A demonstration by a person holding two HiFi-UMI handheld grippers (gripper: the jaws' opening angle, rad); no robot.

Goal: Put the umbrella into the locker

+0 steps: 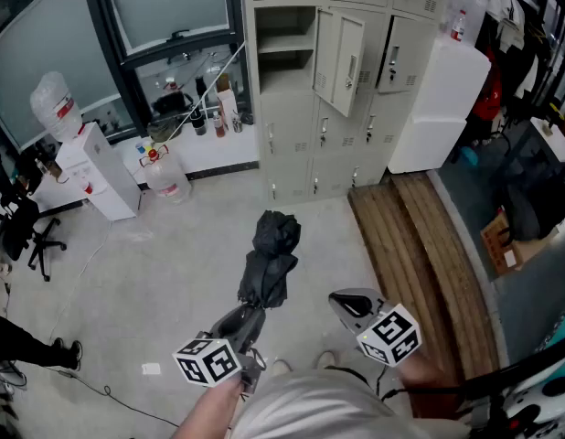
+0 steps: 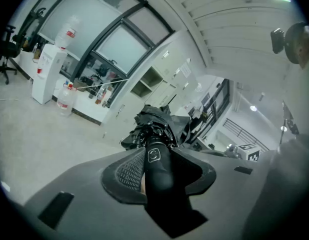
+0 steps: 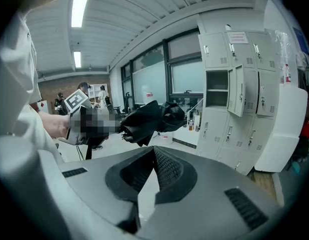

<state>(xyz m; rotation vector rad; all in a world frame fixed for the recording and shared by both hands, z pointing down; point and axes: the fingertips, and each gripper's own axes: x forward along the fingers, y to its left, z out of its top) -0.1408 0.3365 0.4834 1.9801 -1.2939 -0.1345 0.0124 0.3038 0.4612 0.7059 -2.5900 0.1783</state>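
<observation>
A folded black umbrella (image 1: 271, 259) points away from me toward the grey lockers (image 1: 356, 117). My left gripper (image 1: 249, 323) is shut on its handle (image 2: 157, 166), and the bunched canopy (image 2: 157, 126) sticks out past the jaws. One locker compartment (image 1: 287, 53) stands open at the upper left of the bank, and a door (image 1: 345, 62) next to it hangs ajar. My right gripper (image 1: 342, 305) hovers just right of the umbrella, shut with nothing in it. In the right gripper view the umbrella (image 3: 152, 119) crosses in front of the shut right gripper (image 3: 153, 154).
A wooden platform (image 1: 420, 245) lies on the floor right of my path, in front of a white cabinet (image 1: 438, 108). At the left stand a water dispenser (image 1: 95, 167), a water jug (image 1: 168, 176) and an office chair (image 1: 26, 227). A cardboard box (image 1: 502, 245) sits at the far right.
</observation>
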